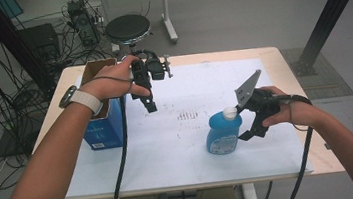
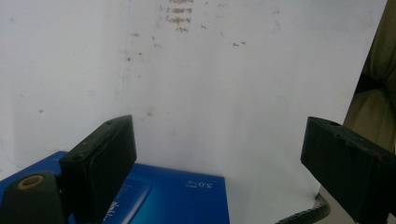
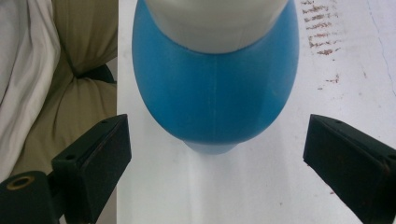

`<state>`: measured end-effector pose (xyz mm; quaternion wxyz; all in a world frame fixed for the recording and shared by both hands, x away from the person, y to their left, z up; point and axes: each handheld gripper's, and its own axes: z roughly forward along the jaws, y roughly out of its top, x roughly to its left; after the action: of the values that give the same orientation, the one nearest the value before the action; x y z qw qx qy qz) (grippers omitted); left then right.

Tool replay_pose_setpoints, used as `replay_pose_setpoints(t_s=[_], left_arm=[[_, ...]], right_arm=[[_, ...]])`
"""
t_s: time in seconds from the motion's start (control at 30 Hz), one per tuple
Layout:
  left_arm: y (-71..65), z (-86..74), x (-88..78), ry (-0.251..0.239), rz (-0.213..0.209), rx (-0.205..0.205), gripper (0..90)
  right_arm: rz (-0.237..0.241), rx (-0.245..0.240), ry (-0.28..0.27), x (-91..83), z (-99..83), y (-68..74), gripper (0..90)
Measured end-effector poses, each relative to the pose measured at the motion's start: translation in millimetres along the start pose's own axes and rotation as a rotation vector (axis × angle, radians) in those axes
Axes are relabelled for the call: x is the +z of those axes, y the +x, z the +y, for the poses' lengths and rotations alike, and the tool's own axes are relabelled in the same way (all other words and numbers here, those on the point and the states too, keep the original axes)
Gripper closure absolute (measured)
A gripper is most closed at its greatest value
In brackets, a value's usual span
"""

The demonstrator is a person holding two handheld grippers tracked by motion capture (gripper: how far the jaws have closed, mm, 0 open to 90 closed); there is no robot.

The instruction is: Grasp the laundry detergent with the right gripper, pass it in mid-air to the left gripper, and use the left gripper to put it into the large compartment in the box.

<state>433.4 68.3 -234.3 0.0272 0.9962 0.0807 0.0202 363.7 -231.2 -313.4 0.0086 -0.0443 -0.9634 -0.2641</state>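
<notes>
At the left of the white-covered table [image 1: 171, 155], an open blue box [image 1: 103, 128] is seen standing near the left edge, its cardboard flap raised. Just to its right, the left gripper [image 1: 150, 100] is held above the sheet in the person's left hand [image 1: 114, 81], jaws pointed down; in the left gripper view its jaws are spread wide with nothing between them, above the white sheet and a corner of the box. A patch of brown marks [image 1: 188, 113] is visible at the middle of the sheet. Right of centre, a blue bottle [image 1: 223, 132] with a white cap [image 1: 230, 113] is stood upright. The right gripper [image 1: 247, 121] is held just beside the bottle, on its right, its jaws parted on either side of the bottle and not touching it.
</notes>
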Motion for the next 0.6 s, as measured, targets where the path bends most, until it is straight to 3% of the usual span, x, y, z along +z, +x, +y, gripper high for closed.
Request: replay_pose_setpoints(t_s=[0.6], left_arm=[[0.1, 0.2, 0.1, -0.002, 0.001, 0.001, 10.8]], right_arm=[[0.001, 0.004, 0.003, -0.3, -0.2, 0.7, 7.7]])
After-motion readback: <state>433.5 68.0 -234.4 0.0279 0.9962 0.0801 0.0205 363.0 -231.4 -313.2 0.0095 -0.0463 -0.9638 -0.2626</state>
